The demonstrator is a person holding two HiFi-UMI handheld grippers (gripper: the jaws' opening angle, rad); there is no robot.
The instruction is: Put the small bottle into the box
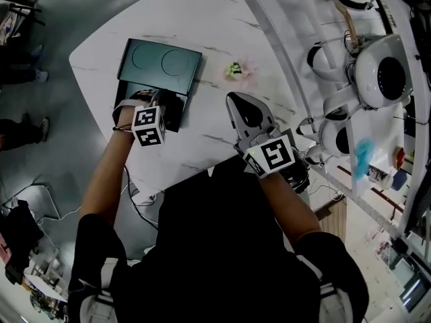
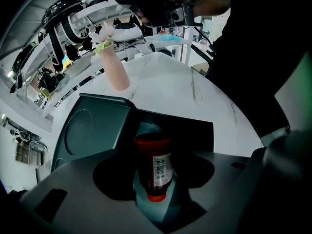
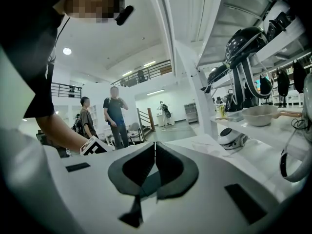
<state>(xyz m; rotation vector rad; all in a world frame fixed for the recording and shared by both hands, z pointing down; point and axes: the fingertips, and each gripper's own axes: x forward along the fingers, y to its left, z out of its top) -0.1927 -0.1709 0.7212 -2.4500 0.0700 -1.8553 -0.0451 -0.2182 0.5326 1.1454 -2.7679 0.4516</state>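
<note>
The small bottle (image 2: 154,165), dark red with a barcode label and a red cap, sits between the jaws of my left gripper (image 2: 153,152), which is shut on it. The bottle's cap end points back toward the camera. This gripper (image 1: 159,106) hangs over the open dark teal box (image 2: 190,130), above its dark inside. The box's lid (image 1: 159,66) lies flat behind it, showing two round hollows. In the head view the bottle is hidden by the gripper. My right gripper (image 1: 246,110) is shut and empty, held above the white table (image 1: 209,39) to the right of the box.
A pink bottle with a green top (image 2: 114,66) stands on the table beyond the box (image 1: 236,69). White shelving with helmets and gear (image 1: 377,73) runs along the right side. People (image 3: 115,116) stand far off in the hall.
</note>
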